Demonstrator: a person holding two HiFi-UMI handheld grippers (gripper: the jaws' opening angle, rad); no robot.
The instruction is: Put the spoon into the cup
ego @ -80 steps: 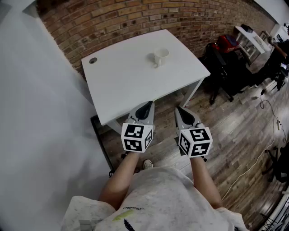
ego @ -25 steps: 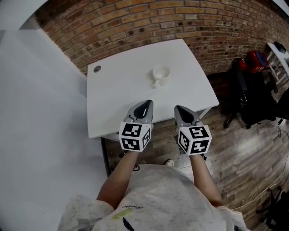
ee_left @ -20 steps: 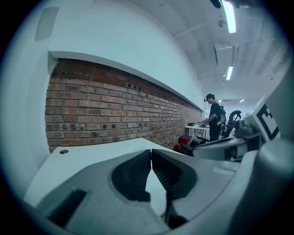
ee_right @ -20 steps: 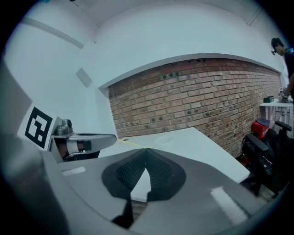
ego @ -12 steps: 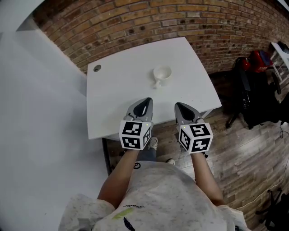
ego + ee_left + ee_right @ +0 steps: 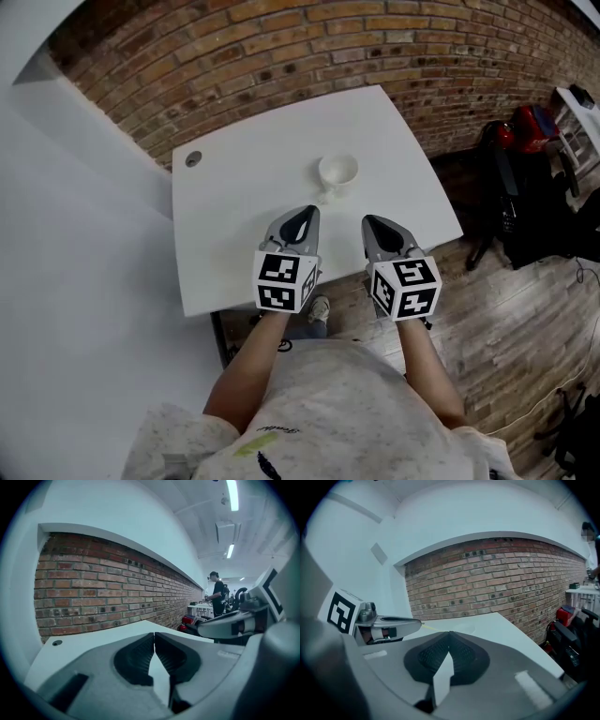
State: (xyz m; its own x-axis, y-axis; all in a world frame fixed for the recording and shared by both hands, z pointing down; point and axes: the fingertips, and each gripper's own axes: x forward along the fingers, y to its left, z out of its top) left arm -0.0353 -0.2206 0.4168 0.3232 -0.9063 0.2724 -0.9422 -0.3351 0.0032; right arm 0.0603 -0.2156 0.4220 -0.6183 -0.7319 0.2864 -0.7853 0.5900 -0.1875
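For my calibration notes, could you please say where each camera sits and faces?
Head view: on the person's head, looking steeply down at the white table and cup; forearms, shirt, left gripper and right gripper show.
Left gripper view: on the left gripper, looking along its shut fingers toward the brick wall; right gripper at right.
Right gripper view: on the right gripper, looking along shut fingers; left gripper at left.
Shared: both gripper views see the table and wall.

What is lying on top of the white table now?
On the table stands a white cup, and near the far left corner sits a small round cap. No spoon shows. The left gripper and right gripper cover part of the near edge; what lies there is hidden.
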